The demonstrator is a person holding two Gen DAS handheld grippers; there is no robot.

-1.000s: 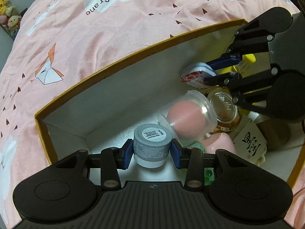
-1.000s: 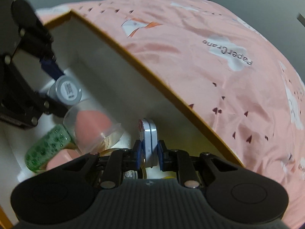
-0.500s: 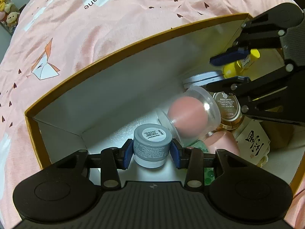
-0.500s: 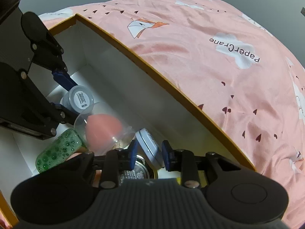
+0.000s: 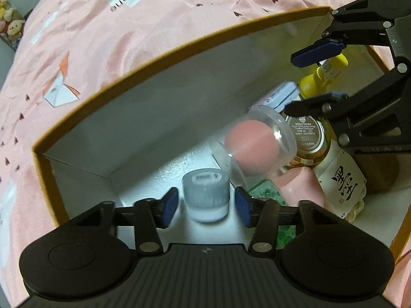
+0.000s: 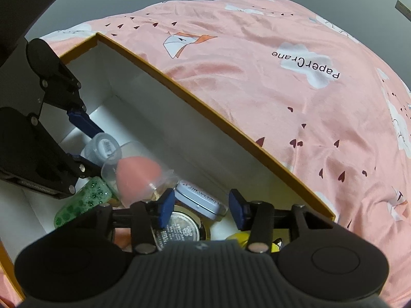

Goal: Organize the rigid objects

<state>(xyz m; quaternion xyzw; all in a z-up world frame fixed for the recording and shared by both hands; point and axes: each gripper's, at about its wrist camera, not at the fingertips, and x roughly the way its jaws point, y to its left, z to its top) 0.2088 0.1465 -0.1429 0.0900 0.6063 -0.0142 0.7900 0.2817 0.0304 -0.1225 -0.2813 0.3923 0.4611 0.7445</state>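
1. Your left tongs (image 5: 205,205) have just been opening; the blue pads now stand clear of the grey jar (image 5: 205,196), which sits upright between them on the floor of the box (image 5: 179,51), near its corner.
2. Your right tongs (image 6: 201,209) have just been opening too; the flat tin (image 6: 199,200) lies between the pads, released, leaning on the gold-lidded jar (image 6: 179,231).
3. Both tongs must back out along their own lines; the left is nearer the sponge case (image 5: 257,143), which lies tilted just beside the jar.
4. Only the left view shows the yellow bottle (image 5: 323,77) whole.
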